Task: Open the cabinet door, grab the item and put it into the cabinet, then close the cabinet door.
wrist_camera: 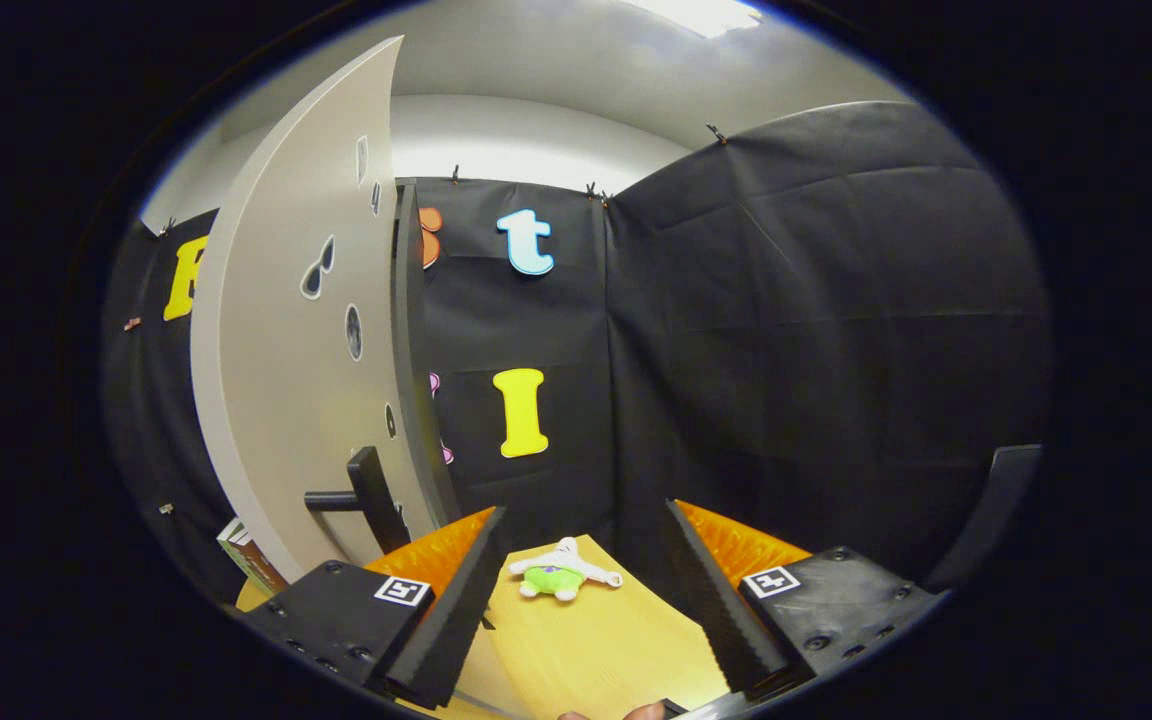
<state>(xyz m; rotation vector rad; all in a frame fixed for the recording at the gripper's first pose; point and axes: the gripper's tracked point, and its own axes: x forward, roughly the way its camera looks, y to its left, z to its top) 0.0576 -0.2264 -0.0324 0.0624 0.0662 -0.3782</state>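
Observation:
A pale grey cabinet door (286,360) stands swung open to the left of my fingers, with a dark handle (361,495) low on its face. A small plush toy (563,572), white with a green belly, lies on the yellow wooden table (596,650) just ahead of the fingers, between their tips. My gripper (586,560) is open, hovering above the table with nothing between its fingers. The cabinet's inside is hidden behind the door.
Some books (248,553) stand low behind the door's lower edge, left of my left finger. A dark curved chair back (986,510) rises at the far right. A person's fingertips (616,713) show under the gripper.

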